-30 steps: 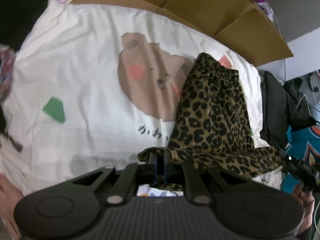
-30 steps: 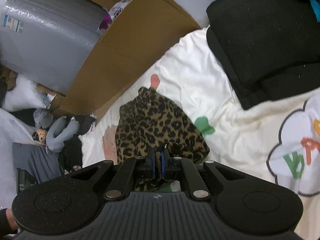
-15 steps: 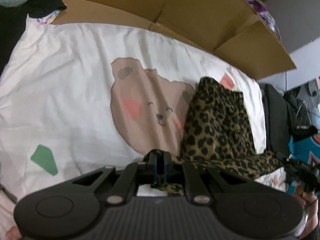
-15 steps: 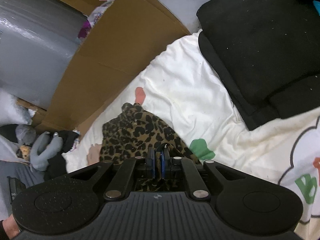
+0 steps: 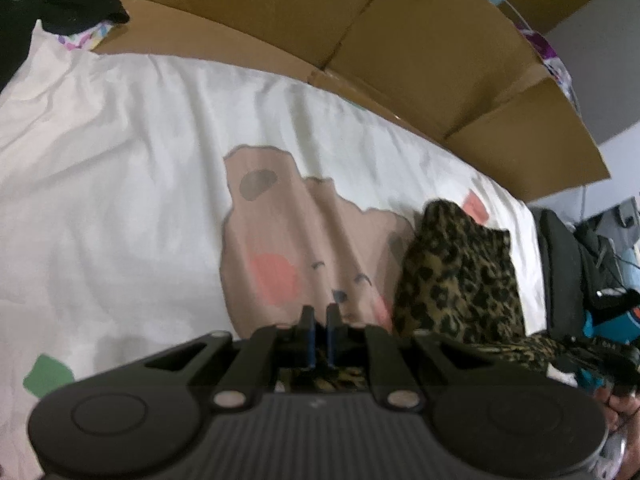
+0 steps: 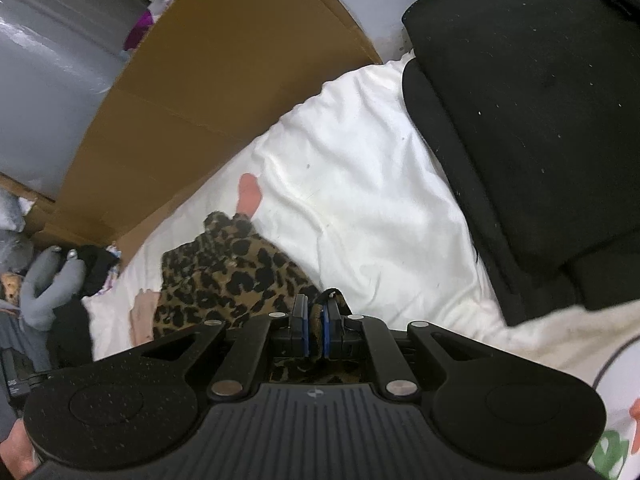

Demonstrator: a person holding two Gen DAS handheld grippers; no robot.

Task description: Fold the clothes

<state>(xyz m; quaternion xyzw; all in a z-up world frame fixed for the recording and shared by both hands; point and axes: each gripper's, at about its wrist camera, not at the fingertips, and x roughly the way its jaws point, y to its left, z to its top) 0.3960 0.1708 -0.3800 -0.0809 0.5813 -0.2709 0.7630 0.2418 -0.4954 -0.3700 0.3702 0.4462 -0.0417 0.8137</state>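
Leopard-print garment (image 5: 460, 276) is your job here, and it's about mid-fold by the look of it.

Left wrist view first: your left tongs (image 5: 319, 334) are pinched together on a corner of the leopard cloth, which you can see bunched just under the pads. The rest of the garment lies to the right on the white bedsheet (image 5: 120, 180), partly over the printed bear face (image 5: 304, 248). A strip of it runs off toward the other tongs at the far right edge. Cardboard boxes (image 5: 400, 40) line the far side of the bed. That bear print doesn't show properly from the other side.

Right wrist view: your right tongs (image 6: 316, 332) are clamped on the garment's other corner, with leopard cloth squeezed between the blue pads (image 6: 325, 330). The far half of the garment lies flat on the sheet ahead of you. Only here do you see the stack of black clothes (image 6: 532, 120) on the right, probably done already, plus a grey plush toy (image 6: 48, 288) off the bed.

What's left, I reckon: lay the held edge over the flat half, let go, smooth it.
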